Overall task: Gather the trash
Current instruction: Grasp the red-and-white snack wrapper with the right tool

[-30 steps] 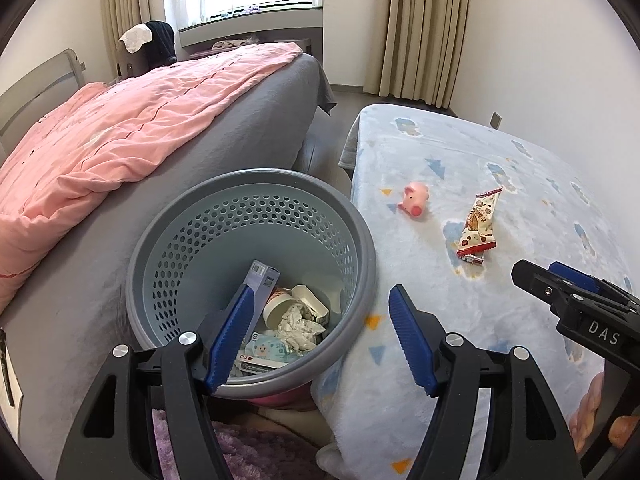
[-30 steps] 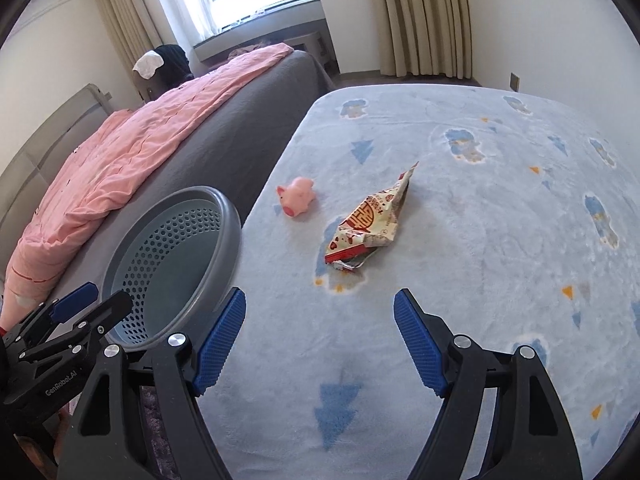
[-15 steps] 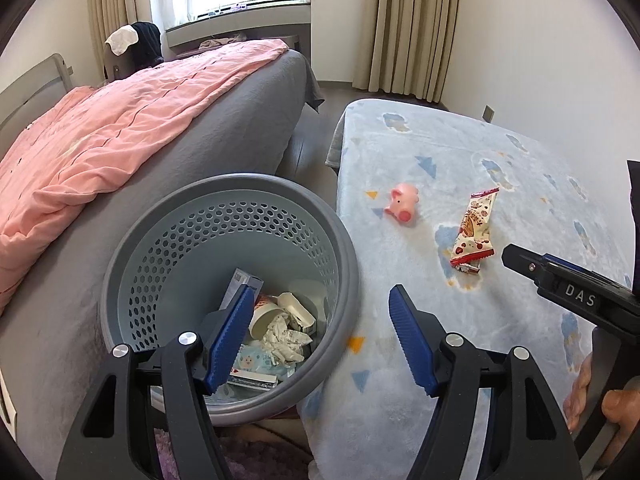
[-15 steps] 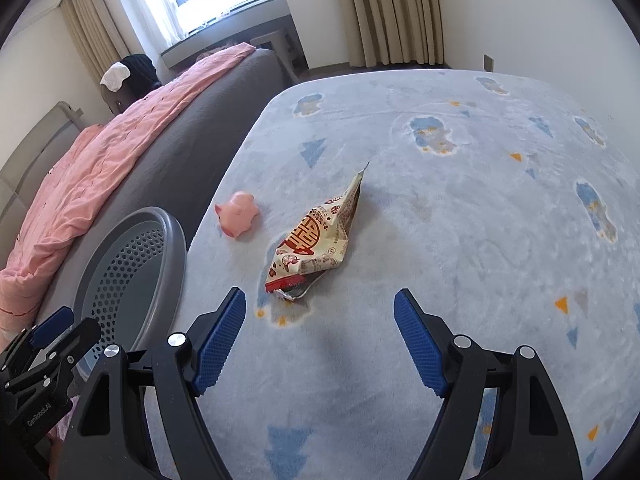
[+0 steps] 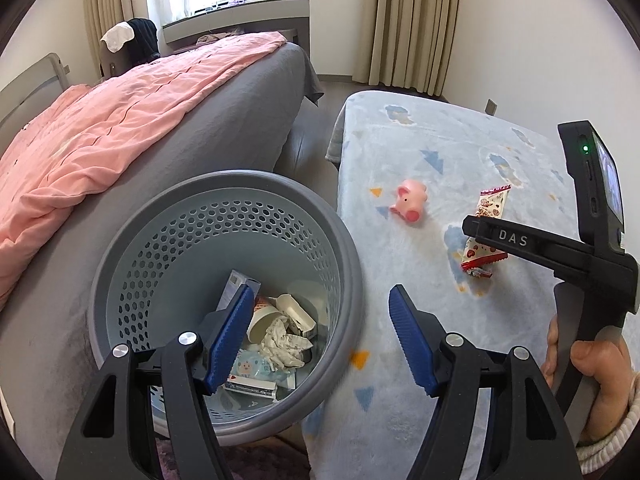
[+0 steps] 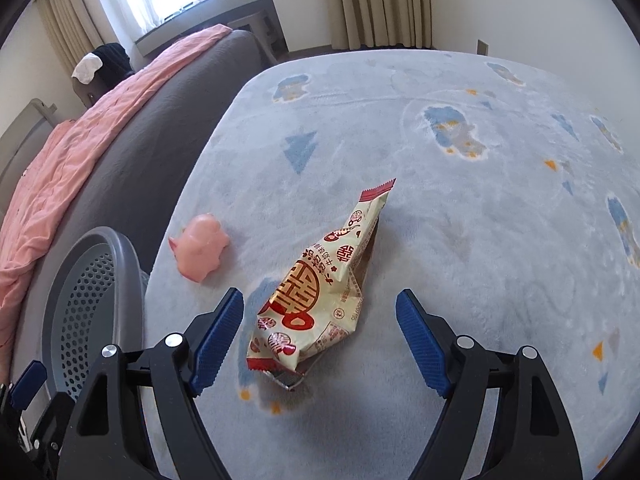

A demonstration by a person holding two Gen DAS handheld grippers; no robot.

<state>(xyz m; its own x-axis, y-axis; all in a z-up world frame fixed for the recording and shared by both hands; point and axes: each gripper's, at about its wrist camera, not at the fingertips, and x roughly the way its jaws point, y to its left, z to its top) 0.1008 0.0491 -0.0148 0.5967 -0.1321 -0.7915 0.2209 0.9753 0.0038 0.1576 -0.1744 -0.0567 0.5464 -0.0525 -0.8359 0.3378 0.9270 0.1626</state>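
Right gripper [image 6: 319, 336] tilted down over the pale blue blanket [image 6: 460, 208], jaws spread wide and just now opening a little further; the snack wrapper [image 6: 320, 292] lies between the blue pads [image 6: 218, 336], its torn red-edged lower end nearest the camera, but neither pad touches it, so nothing is gripped. Wrapper is cream with red printing, crumpled, lying flat on the blanket with its pointed sealed end aimed away toward the far side. Just beside it on the left sits a pink toy pig [image 6: 200, 250], apart from the wrapper and outside the jaws. Left gripper [image 5: 322, 338] hangs over the near rim of a grey perforated waste basket [image 5: 344, 248], jaws well apart and empty; its left pad shows in front of the basket's interior, its right pad in front of the blanket. Basket stands between the blanket-covered surface and a grey bed with a pink quilt [image 5: 100, 136]. Inside the basket: crumpled tissue [image 5: 282, 340], a paper cup [image 5: 264, 320], a small carton [image 5: 236, 282], other flat packets at the bottom. From the left wrist view, the right gripper's body crosses in front of the wrapper, and a hand [image 5: 596, 376] with a cream knitted cuff grasps its handle. Curtains and a window at the far wall.
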